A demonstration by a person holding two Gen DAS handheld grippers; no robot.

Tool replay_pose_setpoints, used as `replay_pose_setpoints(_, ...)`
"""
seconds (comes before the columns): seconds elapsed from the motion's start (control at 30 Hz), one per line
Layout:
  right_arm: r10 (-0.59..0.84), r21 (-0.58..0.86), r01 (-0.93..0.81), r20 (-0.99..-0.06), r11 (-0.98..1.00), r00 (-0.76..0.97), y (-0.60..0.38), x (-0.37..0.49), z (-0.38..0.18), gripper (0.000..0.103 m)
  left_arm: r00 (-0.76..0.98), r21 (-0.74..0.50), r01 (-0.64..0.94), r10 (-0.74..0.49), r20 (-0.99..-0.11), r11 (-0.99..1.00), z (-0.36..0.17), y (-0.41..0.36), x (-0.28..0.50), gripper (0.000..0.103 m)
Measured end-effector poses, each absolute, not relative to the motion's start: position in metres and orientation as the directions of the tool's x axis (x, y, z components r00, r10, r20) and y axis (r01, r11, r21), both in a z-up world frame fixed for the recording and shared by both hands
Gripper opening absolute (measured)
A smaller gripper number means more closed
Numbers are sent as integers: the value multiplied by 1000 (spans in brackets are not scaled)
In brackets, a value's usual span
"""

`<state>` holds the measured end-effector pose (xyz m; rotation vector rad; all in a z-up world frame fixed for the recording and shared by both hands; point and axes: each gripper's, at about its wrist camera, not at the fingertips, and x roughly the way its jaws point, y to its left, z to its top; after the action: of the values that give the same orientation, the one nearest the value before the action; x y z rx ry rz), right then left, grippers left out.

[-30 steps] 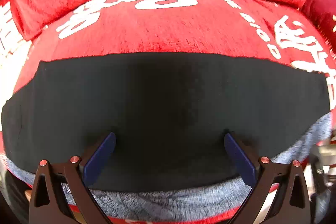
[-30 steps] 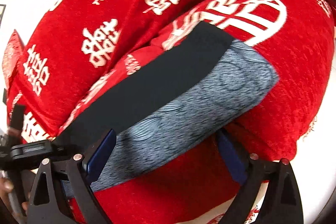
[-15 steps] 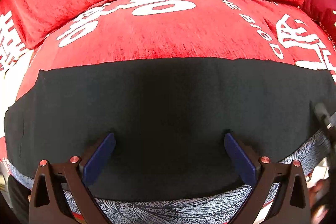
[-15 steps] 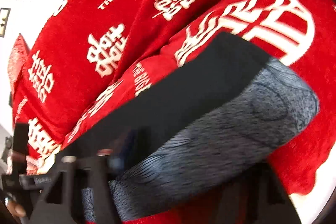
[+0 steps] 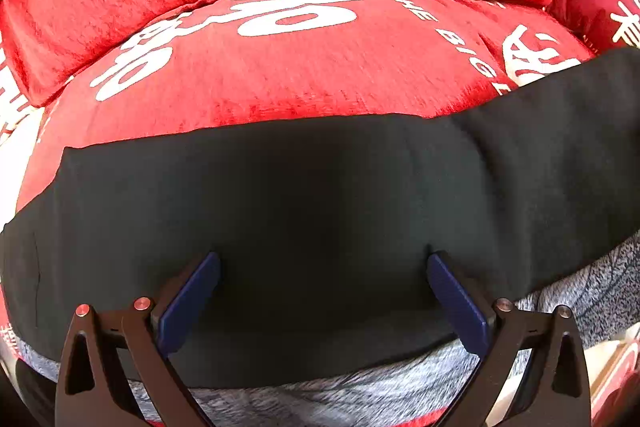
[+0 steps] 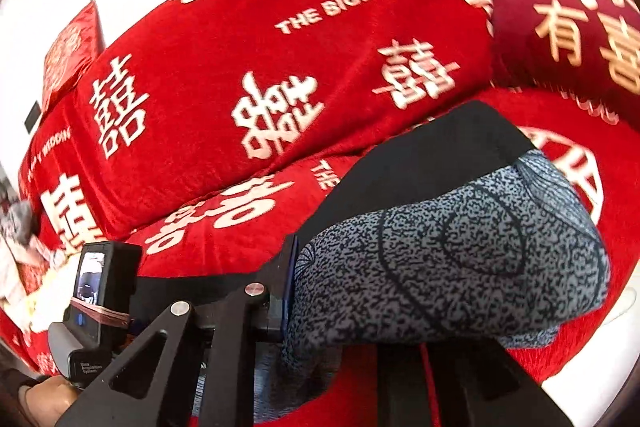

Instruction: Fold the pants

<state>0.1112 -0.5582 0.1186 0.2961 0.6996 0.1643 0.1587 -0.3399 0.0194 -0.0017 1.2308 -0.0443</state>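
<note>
Folded pants on a red sofa, one end caught in the right gripper.

A red plush sofa cover printed with white Chinese characters point(image 5: 280, 75) fills the upper half of the left wrist view and most of the right wrist view point(image 6: 280, 67), with a darker red cushion lettered in pale gold point(image 6: 560, 23) at upper right there. The pants, black cloth over a grey speckled patterned layer point(image 5: 320, 211), stretch across the middle and lower part of the left view; in the right view they run from centre to lower right point(image 6: 448, 259). The left gripper point(image 5: 322, 291) hangs over the black cloth, blue pads spread wide, nothing between them. The right gripper point(image 6: 344, 323) is closed on the grey speckled end; its far finger is hidden by cloth. At lower left a black camera unit point(image 6: 96, 291) rides the other tool.
</note>
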Motion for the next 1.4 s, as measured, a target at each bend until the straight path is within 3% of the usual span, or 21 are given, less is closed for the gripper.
replay_pose_setpoints(0.4,266,131,-237,-609,963,747,-425,97,153,17,454,-100,-27,-77,-888,995,67,-218,129,103)
replay_pose_setpoints(0.63,277,46,-323,-635,945,721,-346,87,145,15,466,-138,-167,-46,-884,976,58,-103,96,103)
replay_pose_setpoints(0.83,183,-214,-438,-688,873,702,-273,57,103,15,411,-217,-312,-75,-909,925,23,-38,73,103)
replay_pose_setpoints(1.0,7,-466,-509,-733,723,681,-230,36,35,15,407,-243,-314,-101,-908,918,14,-32,65,103)
replay_pose_setpoints(1.2,-82,-581,-479,-688,659,721,-221,30,23,15,408,-258,-303,-120,-905,917,14,-33,64,103)
replay_pose_setpoints(1.4,-189,-735,-337,-530,589,826,-230,45,46,14,403,-252,-271,-128,-906,929,15,-43,66,103)
